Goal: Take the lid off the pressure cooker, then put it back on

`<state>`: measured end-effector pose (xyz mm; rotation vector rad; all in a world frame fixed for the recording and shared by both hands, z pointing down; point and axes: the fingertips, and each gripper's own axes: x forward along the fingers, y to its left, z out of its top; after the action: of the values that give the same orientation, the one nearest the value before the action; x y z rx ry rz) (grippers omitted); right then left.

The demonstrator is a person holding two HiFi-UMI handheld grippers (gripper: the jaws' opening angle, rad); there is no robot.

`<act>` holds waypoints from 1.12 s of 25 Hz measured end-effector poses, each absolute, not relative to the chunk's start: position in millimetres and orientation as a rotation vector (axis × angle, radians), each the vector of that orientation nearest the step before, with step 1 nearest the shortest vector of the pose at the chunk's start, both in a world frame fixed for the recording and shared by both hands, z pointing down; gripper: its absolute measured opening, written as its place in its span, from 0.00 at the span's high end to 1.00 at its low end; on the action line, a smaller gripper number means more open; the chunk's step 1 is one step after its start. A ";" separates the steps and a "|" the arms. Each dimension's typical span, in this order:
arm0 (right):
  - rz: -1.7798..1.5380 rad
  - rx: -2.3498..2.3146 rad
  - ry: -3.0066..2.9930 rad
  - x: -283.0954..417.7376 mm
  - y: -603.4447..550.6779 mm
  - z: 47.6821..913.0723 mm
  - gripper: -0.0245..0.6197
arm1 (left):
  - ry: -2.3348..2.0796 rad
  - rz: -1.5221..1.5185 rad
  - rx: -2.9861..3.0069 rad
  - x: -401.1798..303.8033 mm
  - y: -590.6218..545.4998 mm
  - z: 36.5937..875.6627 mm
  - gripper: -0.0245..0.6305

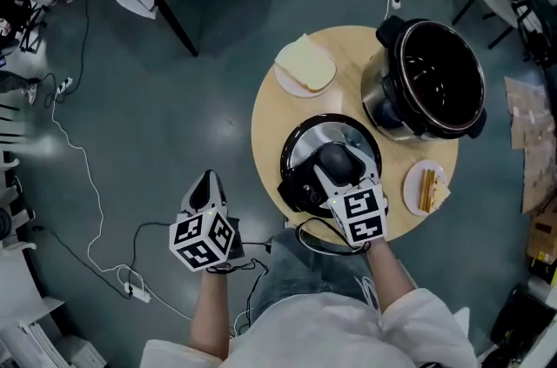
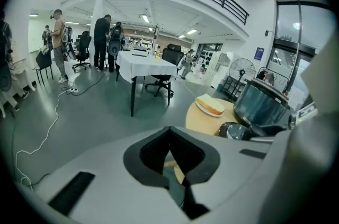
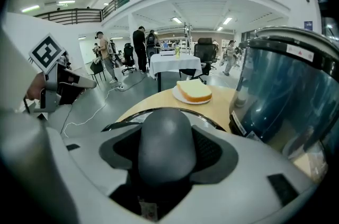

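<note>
Seen from above, the pressure cooker's lid point(image 1: 305, 150) lies flat on a round wooden table point(image 1: 271, 110), in the lower middle of the frame. It is just beside the open pot point(image 1: 380, 101) at the upper right. The right gripper point(image 1: 336, 166) sits over the lid's centre, its jaws clamped on the dark knob point(image 3: 164, 146). The left gripper point(image 1: 207, 182) hangs off the table at the lower left, jaws closed on nothing, well apart from the lid.

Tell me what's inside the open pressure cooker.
The pressure cooker shows only its dark, glossy inner pot, seemingly empty. Its rim hides part of the near inner wall from the head view.
</note>
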<state>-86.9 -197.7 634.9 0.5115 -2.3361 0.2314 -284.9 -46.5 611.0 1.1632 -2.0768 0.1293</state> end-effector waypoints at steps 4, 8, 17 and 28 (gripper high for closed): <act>0.225 0.498 -2.329 -85.5 -193.1 638.1 0.53 | -2.074 0.127 1.161 -286.2 -46.4 613.4 0.97; 0.217 0.496 -2.327 -85.2 -193.2 638.9 0.53 | -2.070 0.121 1.158 -286.4 -45.7 616.8 0.97; 0.206 0.509 -2.327 -83.5 -195.3 638.9 0.53 | -2.054 0.112 1.172 -280.7 -47.0 617.4 0.97; 0.231 0.514 -2.310 -84.3 -194.5 638.4 0.53 | -2.070 0.105 1.155 -289.8 -39.0 612.7 0.97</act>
<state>-84.3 -194.5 638.4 0.5136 -2.3105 0.2307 -289.8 -39.0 612.7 1.1550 -2.0705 0.1048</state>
